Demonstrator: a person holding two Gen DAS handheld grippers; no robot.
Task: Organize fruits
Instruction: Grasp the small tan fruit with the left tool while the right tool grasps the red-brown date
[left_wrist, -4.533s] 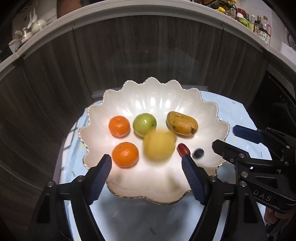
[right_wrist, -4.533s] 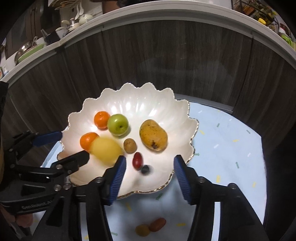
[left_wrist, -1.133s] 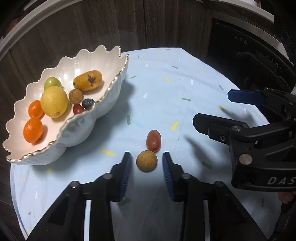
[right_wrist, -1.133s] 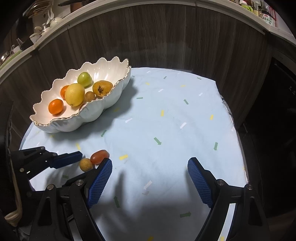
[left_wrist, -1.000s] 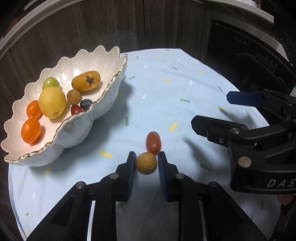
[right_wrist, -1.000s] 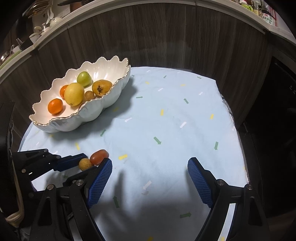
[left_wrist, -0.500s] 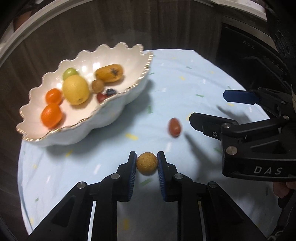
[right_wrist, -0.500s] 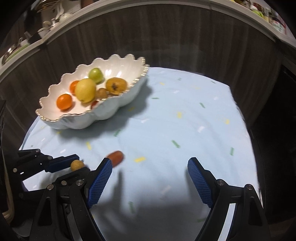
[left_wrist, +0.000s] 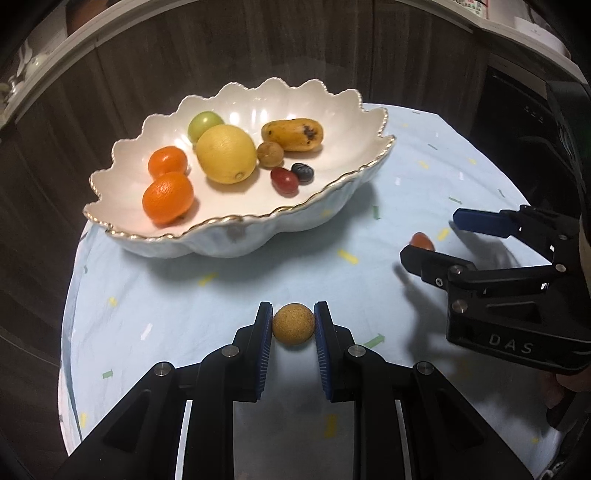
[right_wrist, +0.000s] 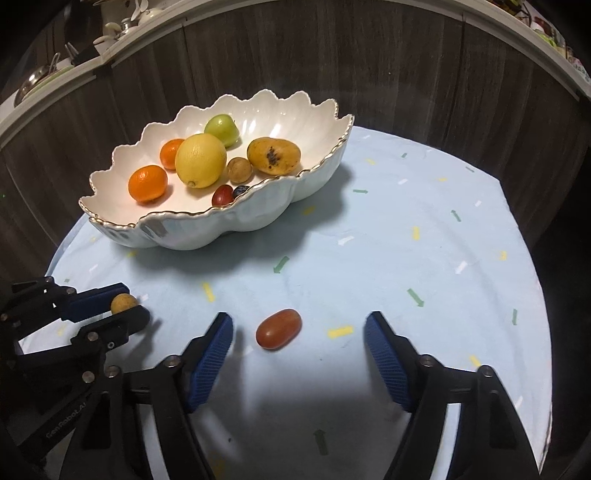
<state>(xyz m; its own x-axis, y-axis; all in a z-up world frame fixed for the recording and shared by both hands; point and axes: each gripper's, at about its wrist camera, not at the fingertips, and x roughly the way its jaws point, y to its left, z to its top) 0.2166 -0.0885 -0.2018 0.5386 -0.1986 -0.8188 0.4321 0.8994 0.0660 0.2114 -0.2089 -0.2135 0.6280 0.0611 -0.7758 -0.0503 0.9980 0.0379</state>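
Observation:
My left gripper (left_wrist: 293, 325) is shut on a small round tan fruit (left_wrist: 293, 324), lifted off the tablecloth in front of the white scalloped bowl (left_wrist: 325, 199); the same tan fruit (right_wrist: 123, 302) shows at the far left of the right wrist view. In the bowl (right_wrist: 192, 230) lie a lemon (left_wrist: 226, 153), two oranges, a green fruit, a mango, a small brown fruit, a red cherry tomato and a blueberry. A loose red cherry tomato (right_wrist: 279, 328) lies on the cloth between the fingers of my right gripper (right_wrist: 299, 332), whose jaws are closing, with the pads clear of it.
The round table wears a light blue cloth (right_wrist: 406, 229) with small coloured flecks. Dark wood cabinet fronts (right_wrist: 332, 55) curve close behind the bowl. The cloth's edge drops off at the right and at the front left.
My left gripper has lifted the tan fruit off the cloth and carried it left, away from the red tomato. The right gripper has slid over the tomato, and its jaws have narrowed.

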